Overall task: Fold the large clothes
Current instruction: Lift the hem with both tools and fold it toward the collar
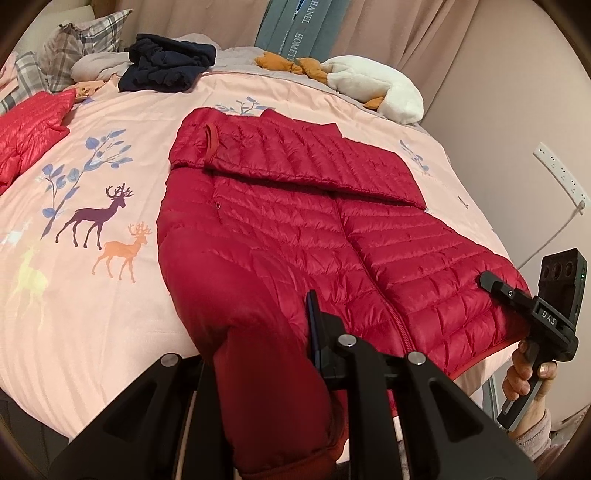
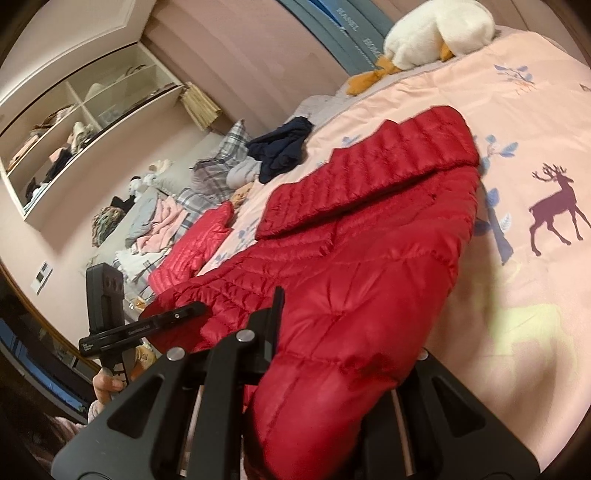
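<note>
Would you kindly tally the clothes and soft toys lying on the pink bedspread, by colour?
Red: 2, the dark red down jacket and the brighter red jacket
Navy: 1, the crumpled navy garment
White: 1, the white goose plush
Total: 4

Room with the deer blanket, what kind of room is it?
Most likely a bedroom. There is a bed with a pink deer duvet, plaid pillows at its head, a white plush goose and shelves of clothes.
</note>
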### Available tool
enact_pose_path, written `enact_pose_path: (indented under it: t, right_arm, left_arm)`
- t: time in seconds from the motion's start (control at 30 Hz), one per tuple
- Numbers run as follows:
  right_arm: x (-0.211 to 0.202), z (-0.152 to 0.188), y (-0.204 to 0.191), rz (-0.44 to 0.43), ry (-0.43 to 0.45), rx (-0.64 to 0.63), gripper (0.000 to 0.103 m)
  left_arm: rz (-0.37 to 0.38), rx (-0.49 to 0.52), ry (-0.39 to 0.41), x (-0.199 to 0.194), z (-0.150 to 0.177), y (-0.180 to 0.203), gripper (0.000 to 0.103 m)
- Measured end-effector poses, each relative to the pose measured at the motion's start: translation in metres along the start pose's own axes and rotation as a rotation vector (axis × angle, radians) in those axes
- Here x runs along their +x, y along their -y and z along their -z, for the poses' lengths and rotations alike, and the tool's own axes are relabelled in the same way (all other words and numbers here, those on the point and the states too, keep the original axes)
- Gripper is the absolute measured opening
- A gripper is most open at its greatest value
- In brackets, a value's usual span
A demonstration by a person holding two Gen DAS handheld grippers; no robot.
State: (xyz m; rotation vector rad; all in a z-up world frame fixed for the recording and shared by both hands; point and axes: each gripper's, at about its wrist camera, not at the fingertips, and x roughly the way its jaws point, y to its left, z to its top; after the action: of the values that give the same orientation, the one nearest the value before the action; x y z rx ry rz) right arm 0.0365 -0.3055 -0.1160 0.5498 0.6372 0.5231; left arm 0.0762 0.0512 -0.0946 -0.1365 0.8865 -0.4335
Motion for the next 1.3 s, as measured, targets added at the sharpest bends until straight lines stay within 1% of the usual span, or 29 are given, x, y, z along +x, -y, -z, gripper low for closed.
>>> enact_pose_path:
  t: [0.3, 0.83, 1.0, 1.3]
  right_arm:
    - [-0.008, -0.001, -0.010, -0.041, 0.008, -0.052, 0.014]
    - [-0.024, -0.004, -0.009, -0.106, 0.035, -0.103, 0.014]
    - [-0.028, -0.008, -0.005, -0.152, 0.046, -0.102, 0.014]
    - [-0.037, -0.011, -0.008, -0.193, 0.058, -0.130, 0.014]
  left_arm:
    - [0.011, 0.021, 0.021, -0.014, 0.000, 0.009, 0.016]
    - [0.036, 0.052, 0.053, -0.036, 0.000, 0.019, 0.016]
    - [0.044, 0.071, 0.069, -0.045, 0.001, 0.022, 0.016]
    - [0.063, 0.082, 0.090, -0.057, 0.002, 0.025, 0.016]
